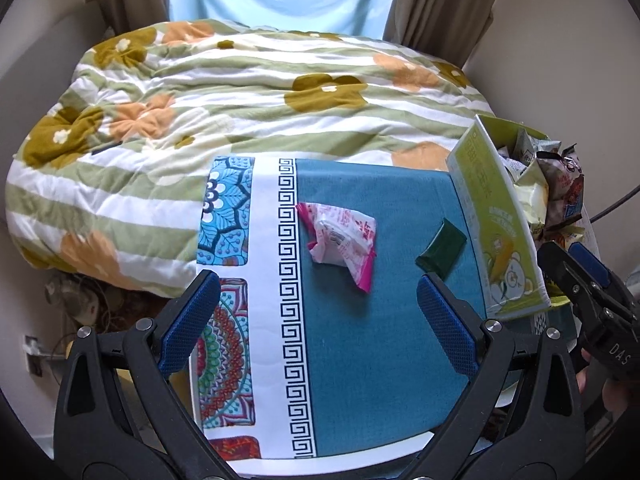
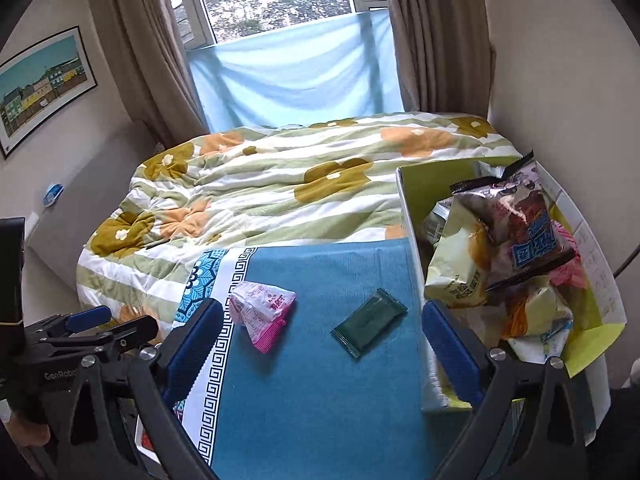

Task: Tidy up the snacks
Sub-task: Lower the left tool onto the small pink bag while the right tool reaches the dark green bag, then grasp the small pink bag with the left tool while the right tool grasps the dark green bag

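A crumpled pink-and-white snack packet (image 1: 340,240) (image 2: 262,308) lies on the teal tablecloth (image 1: 360,360) (image 2: 320,400). To its right rests a flat dark green packet (image 1: 440,250) (image 2: 368,322). A green cardboard box (image 1: 494,216) (image 2: 408,216) at the cloth's right edge holds several snack bags (image 2: 520,240). My left gripper (image 1: 320,320) stands open just short of the pink packet, holding nothing. My right gripper (image 2: 324,348) is open and empty too, and its right finger (image 2: 452,352) is beside the box wall.
Behind the table lies a bed with a floral striped quilt (image 1: 240,92) (image 2: 300,184). Beige curtains (image 2: 432,40) and a blue cloth (image 2: 296,76) hang at the window. A framed picture (image 2: 44,88) is on the left wall. A dark cable (image 1: 616,204) runs to the right of the box.
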{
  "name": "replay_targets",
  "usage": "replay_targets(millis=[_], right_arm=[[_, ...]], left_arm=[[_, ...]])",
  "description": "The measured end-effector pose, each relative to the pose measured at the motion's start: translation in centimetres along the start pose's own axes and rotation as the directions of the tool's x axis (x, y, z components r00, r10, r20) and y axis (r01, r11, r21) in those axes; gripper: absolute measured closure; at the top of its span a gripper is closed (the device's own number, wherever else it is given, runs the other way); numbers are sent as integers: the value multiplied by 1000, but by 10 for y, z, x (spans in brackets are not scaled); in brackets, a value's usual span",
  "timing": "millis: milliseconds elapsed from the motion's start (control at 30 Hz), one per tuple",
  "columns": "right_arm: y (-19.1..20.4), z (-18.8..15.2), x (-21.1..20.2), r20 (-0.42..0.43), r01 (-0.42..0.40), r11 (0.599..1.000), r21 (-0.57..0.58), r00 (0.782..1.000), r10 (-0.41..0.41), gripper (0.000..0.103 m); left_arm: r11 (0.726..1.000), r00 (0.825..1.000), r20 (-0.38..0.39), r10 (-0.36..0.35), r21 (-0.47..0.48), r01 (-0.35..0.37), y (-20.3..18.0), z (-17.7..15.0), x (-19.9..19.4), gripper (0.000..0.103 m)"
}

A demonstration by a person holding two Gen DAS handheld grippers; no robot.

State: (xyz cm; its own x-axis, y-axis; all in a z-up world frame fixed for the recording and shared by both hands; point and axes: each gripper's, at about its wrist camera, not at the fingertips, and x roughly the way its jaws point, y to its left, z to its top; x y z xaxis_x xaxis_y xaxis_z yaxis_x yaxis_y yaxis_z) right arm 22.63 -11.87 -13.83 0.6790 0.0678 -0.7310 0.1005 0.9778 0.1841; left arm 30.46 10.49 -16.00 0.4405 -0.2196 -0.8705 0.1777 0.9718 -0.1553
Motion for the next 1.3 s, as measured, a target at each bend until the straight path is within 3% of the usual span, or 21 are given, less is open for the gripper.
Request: replay_targets(millis=[233, 467, 633, 900, 1033, 1300], right_arm=[[10, -22, 46, -24, 136, 983, 123, 991, -134, 4], [3, -47, 99, -56, 246, 949, 197, 969, -240, 4], [-7, -57, 129, -80, 290, 927, 238, 957, -279, 4], [-19, -60, 158, -107, 329, 907, 261, 944, -312, 5], [-18, -59, 164, -112, 332, 906, 262, 943, -313, 6], [-18, -56, 179, -133, 359, 899, 251, 933, -336, 14]], left_arm=[[995, 993, -92, -76, 64, 82, 4, 22, 73, 5], [983, 972, -185, -144, 85, 162, -7, 23, 155, 5], [983, 966, -213, -145, 83, 166, -7, 24, 188, 7], [973, 962, -217, -167, 123, 196, -10, 23, 202, 16], [964, 963, -210, -166, 169, 204, -14, 21, 198, 38], [961, 955, -220, -200, 145, 235, -3, 24, 195, 50]])
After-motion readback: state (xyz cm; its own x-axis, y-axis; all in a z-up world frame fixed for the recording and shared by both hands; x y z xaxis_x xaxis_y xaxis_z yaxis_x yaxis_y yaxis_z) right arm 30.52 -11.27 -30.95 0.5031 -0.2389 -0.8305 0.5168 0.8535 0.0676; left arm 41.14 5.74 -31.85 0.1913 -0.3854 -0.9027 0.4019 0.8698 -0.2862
